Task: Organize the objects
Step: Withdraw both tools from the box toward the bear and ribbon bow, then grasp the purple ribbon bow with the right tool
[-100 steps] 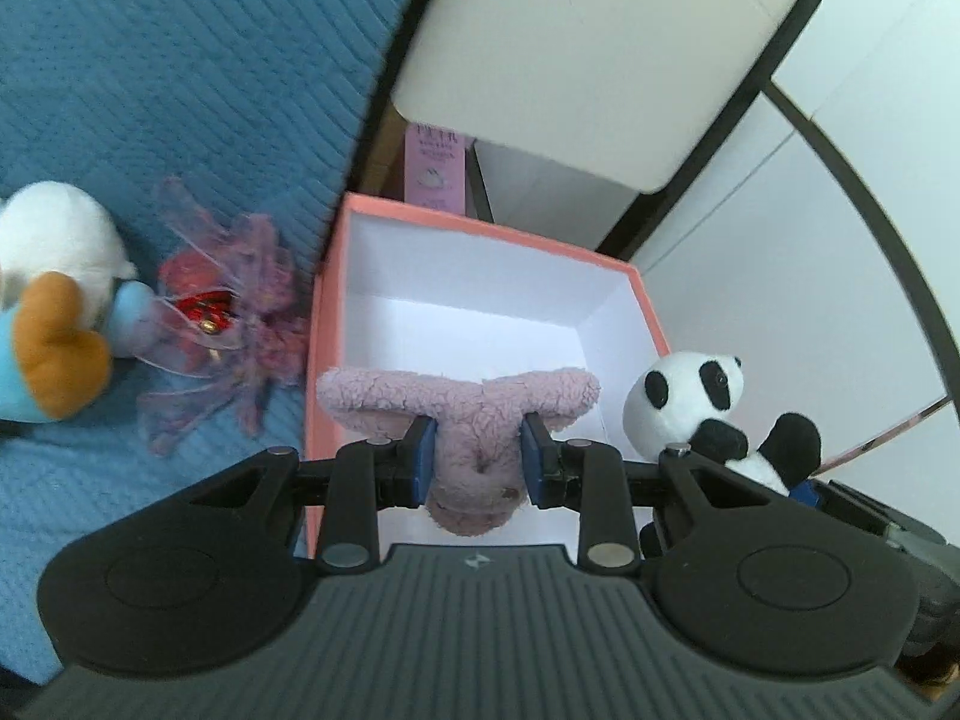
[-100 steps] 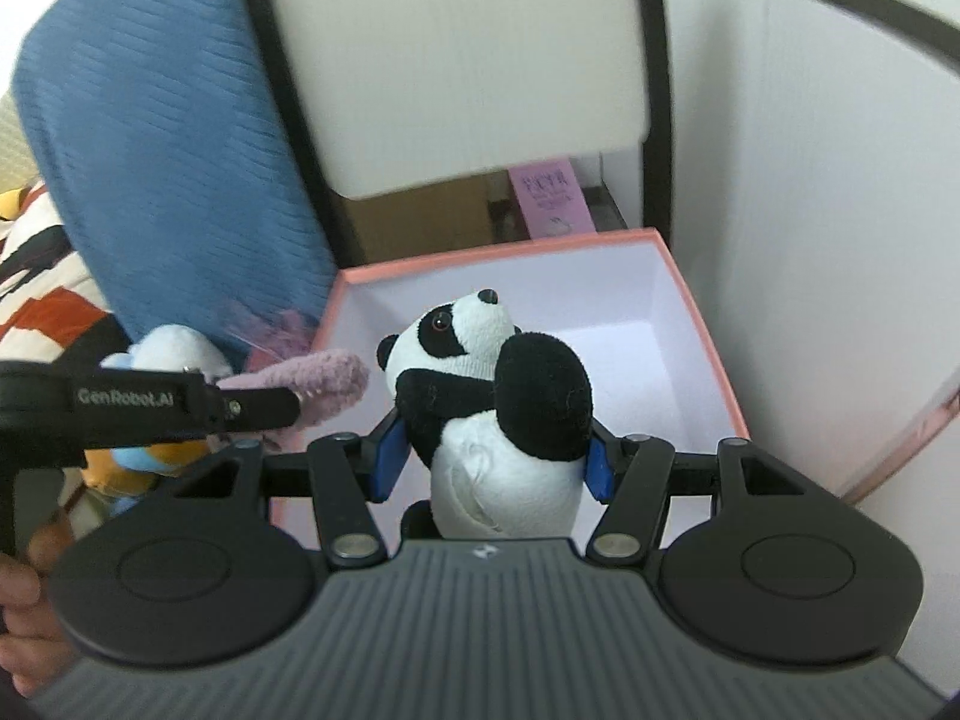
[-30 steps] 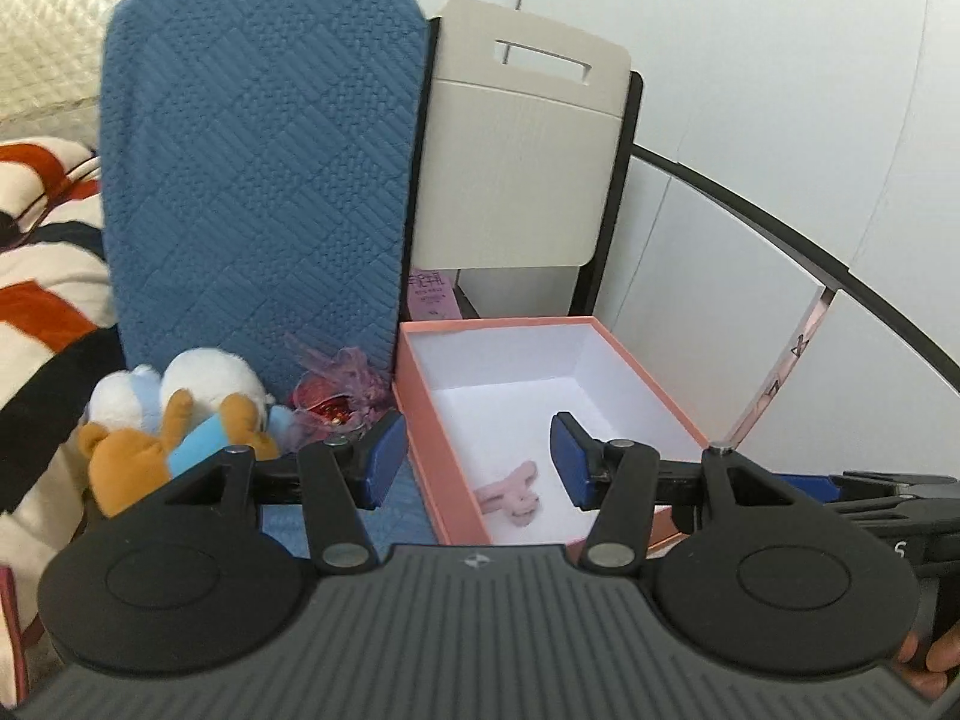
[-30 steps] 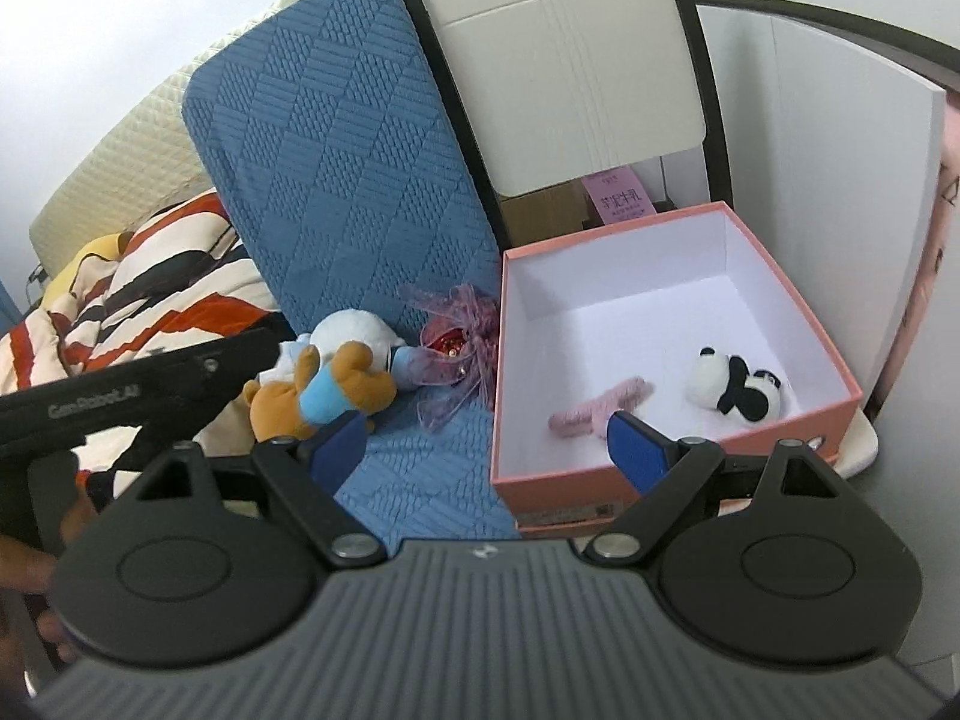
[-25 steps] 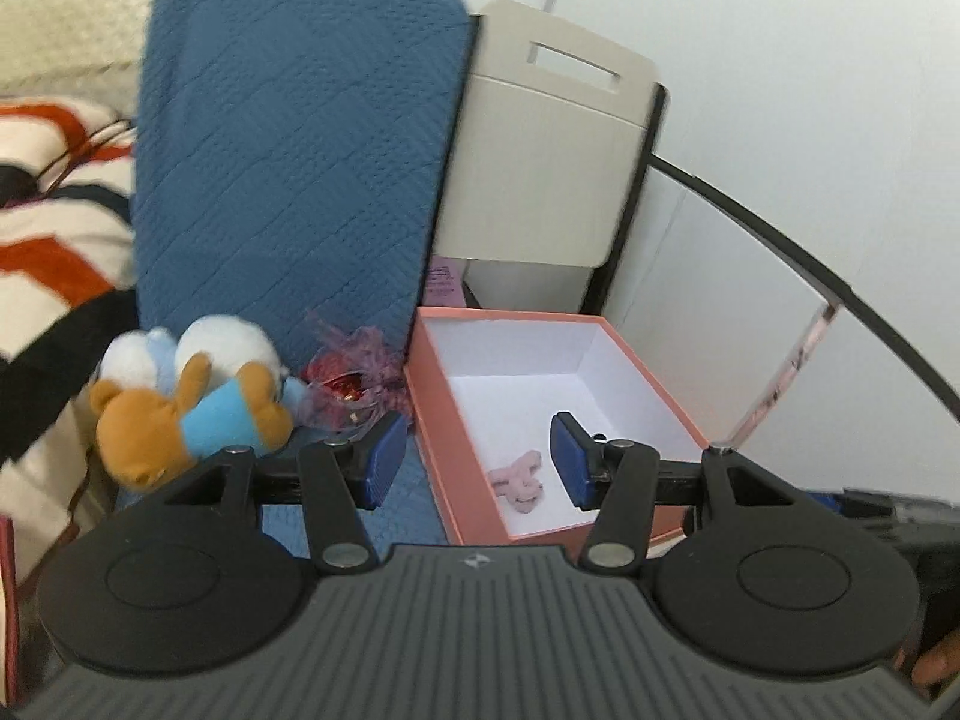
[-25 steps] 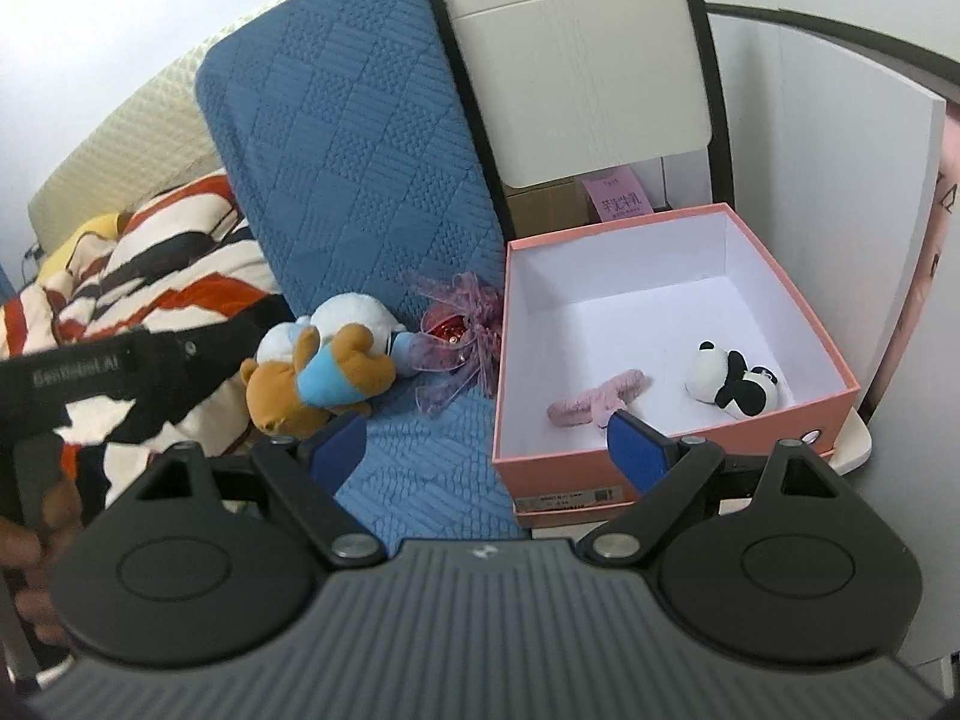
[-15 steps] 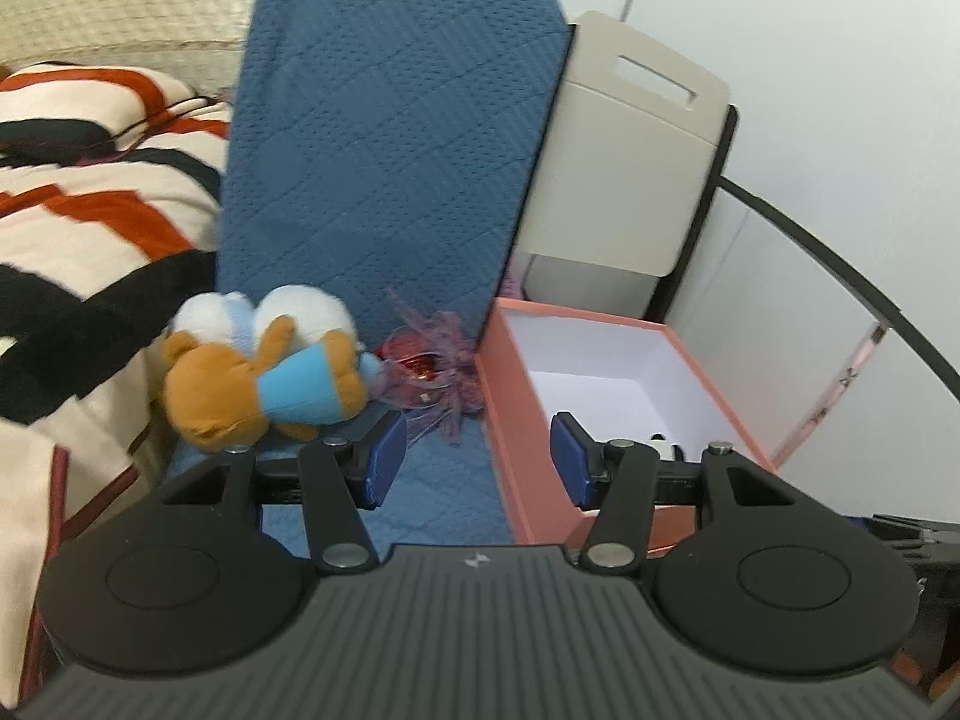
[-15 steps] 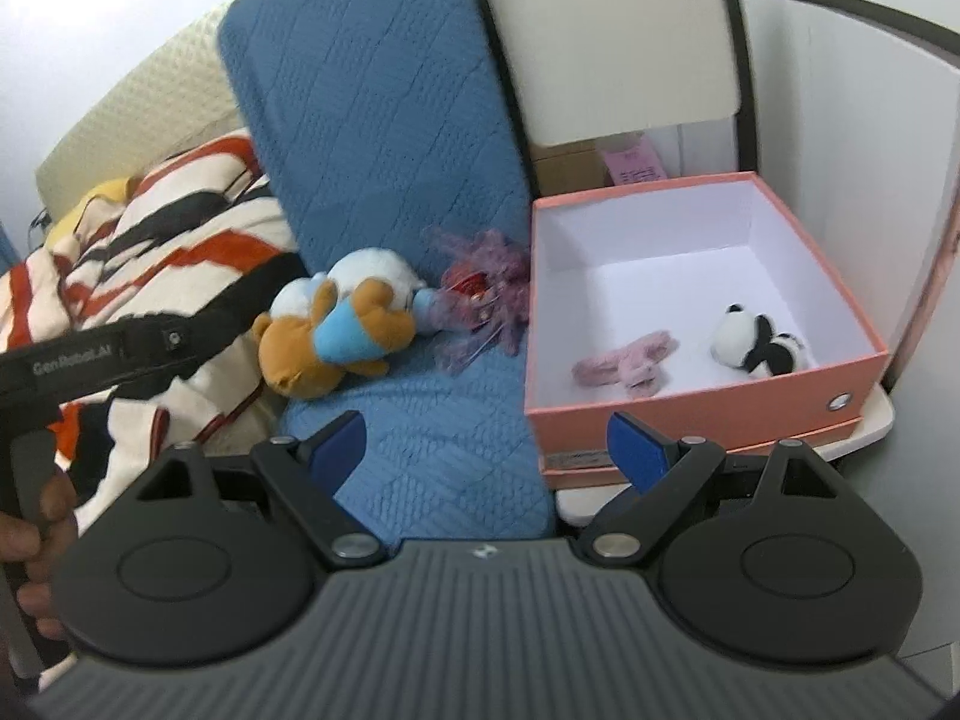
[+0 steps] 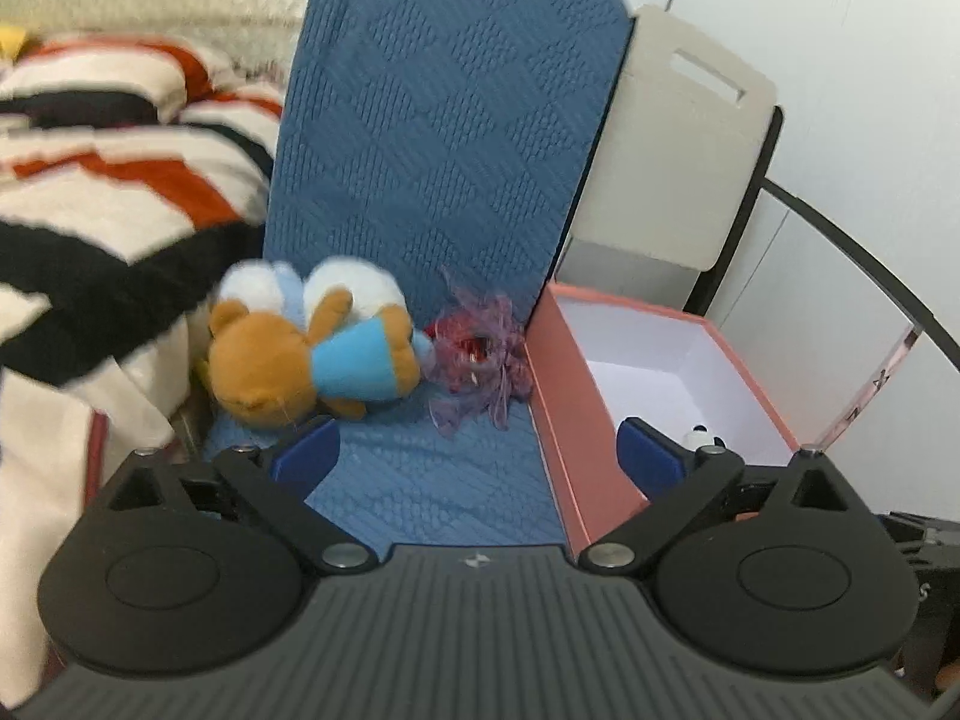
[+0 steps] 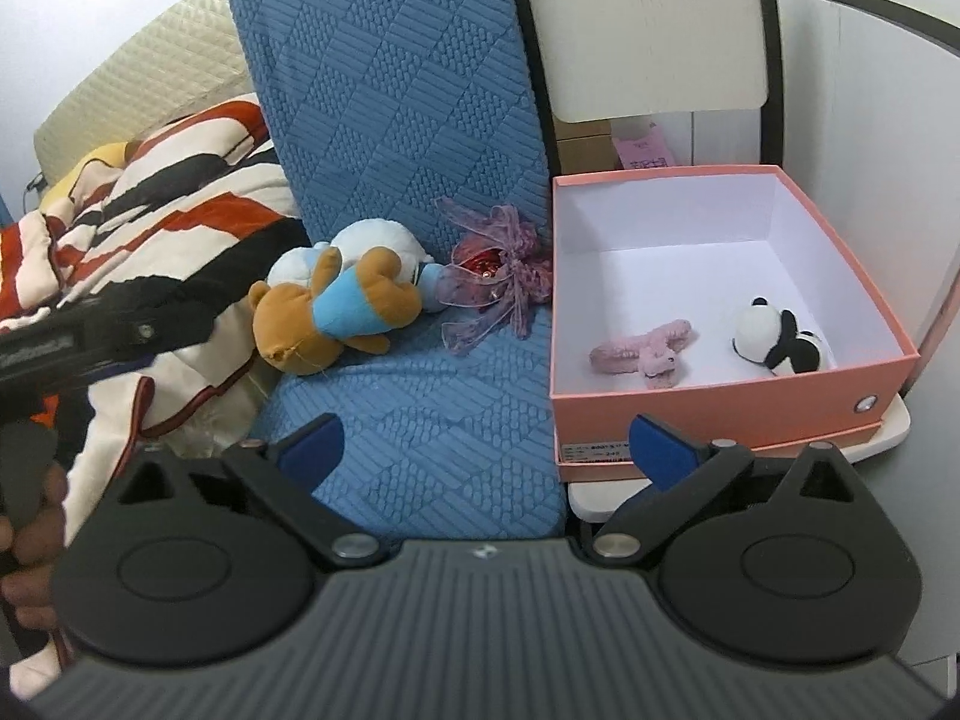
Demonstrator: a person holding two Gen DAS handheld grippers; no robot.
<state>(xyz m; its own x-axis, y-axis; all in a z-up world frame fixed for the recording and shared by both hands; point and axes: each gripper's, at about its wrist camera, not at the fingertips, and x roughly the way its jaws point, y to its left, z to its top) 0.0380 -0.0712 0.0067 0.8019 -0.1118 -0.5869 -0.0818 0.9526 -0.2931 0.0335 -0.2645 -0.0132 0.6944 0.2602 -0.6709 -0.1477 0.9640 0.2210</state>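
two toys in pink box [image 10: 708, 408]: one panda [image 10: 774, 339], one pink plush [image 10: 645, 354]; one bear [image 10: 324, 321], one bow [image 10: 498, 276] left; left gripper [image 9: 480, 450], right gripper [image 10: 486, 444] both opening wide, empty.

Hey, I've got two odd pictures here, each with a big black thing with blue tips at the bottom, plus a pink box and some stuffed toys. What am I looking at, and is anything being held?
That black shape is a hand-held gripper; a person carries one in each hand, each with a wide-angle camera looking along its two blue-tipped fingers. One picture comes from the left gripper, the other from the right gripper. Both are opening wide with nothing between the fingers. On the blue cushion lie a brown teddy bear, a white plush behind it and a purple ribbon bow. The pink box already holds a small panda and a pink fuzzy toy.
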